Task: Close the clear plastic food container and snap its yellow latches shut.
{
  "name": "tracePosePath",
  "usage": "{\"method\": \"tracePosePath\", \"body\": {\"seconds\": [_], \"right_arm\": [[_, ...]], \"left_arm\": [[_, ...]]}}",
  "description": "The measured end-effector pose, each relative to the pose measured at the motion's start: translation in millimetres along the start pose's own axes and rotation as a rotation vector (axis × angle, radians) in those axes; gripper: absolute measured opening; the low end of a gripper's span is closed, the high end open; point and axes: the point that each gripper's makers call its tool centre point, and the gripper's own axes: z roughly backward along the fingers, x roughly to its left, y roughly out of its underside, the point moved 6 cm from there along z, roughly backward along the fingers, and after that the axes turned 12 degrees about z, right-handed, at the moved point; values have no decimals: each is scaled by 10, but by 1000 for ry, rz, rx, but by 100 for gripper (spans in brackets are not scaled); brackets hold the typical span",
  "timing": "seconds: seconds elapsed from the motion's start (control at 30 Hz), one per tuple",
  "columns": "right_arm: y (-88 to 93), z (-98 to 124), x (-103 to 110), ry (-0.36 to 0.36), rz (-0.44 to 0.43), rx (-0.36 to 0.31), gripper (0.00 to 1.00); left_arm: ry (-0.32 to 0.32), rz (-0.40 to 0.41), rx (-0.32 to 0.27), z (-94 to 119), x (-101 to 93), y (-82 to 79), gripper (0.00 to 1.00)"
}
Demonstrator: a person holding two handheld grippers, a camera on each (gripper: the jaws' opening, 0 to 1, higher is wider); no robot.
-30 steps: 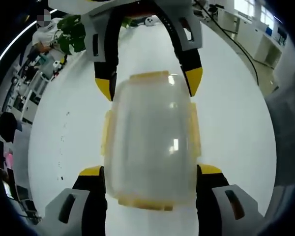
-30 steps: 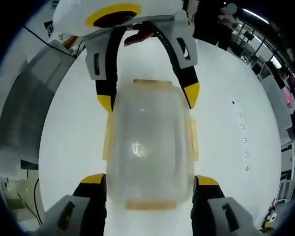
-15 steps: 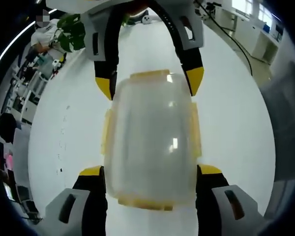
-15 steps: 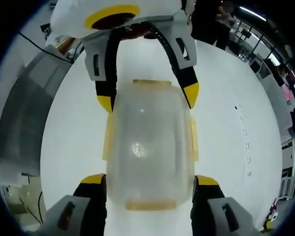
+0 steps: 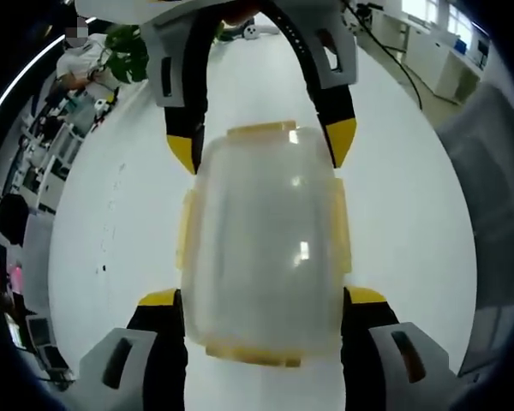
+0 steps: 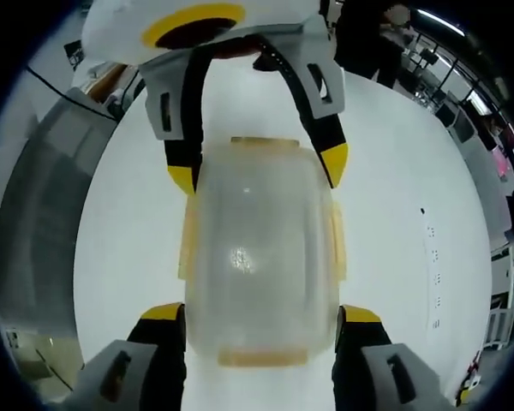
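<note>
A: White table [image 5: 428, 223], lab behind. Clear container [image 5: 264, 248] lies between both tools, lid on.

B: Left gripper [image 5: 261, 308] and right gripper [image 6: 261, 317] each clamp an end, jaws spread wide.

A: Yellow latches [image 6: 189, 240] look unsnapped; squeezing unevenly could twist the box free.

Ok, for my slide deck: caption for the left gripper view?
Two tools grip the clear container with yellow latches from opposite ends above a white table.
</note>
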Motion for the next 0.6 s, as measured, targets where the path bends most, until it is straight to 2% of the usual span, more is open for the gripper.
{"method": "tracePosePath", "body": {"seconds": [0.2,0.6], "right_arm": [[-244,-74,-9,5,-5,-6,69],[-602,-202,-112,0,17,4,69]], "left_arm": [[0,-3,2,99,34,239,71],[-9,24,-4,247,118,588,71]]}}
